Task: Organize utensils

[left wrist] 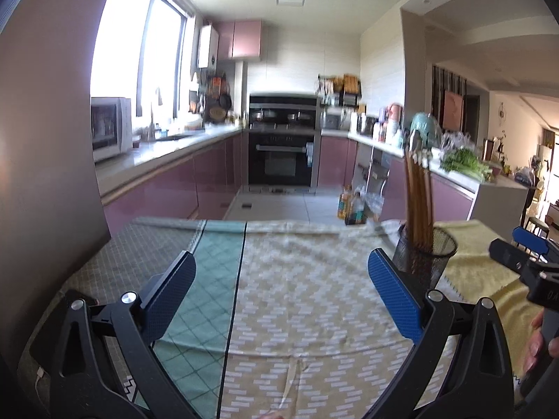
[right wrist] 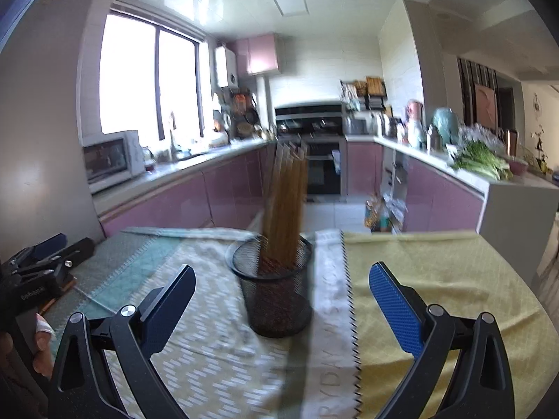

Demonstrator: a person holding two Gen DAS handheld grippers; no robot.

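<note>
**A:** Where are the utensils at? All I spot is that bundle of wooden chopsticks [right wrist: 284, 209] standing upright in the black mesh cup [right wrist: 276, 293], sitting on the patchwork tablecloth [right wrist: 436, 279].

**B:** Yep, already in the holder — my guess is the sorting's basically done, nothing loose on the cloth that I can see. Right gripper [right wrist: 283, 309] is spread wide, holding nothing, cup just ahead between its fingers. Left gripper [left wrist: 281, 295] is wide and empty too, off to the cup's left — probably parked clear so it won't knock it.
</note>
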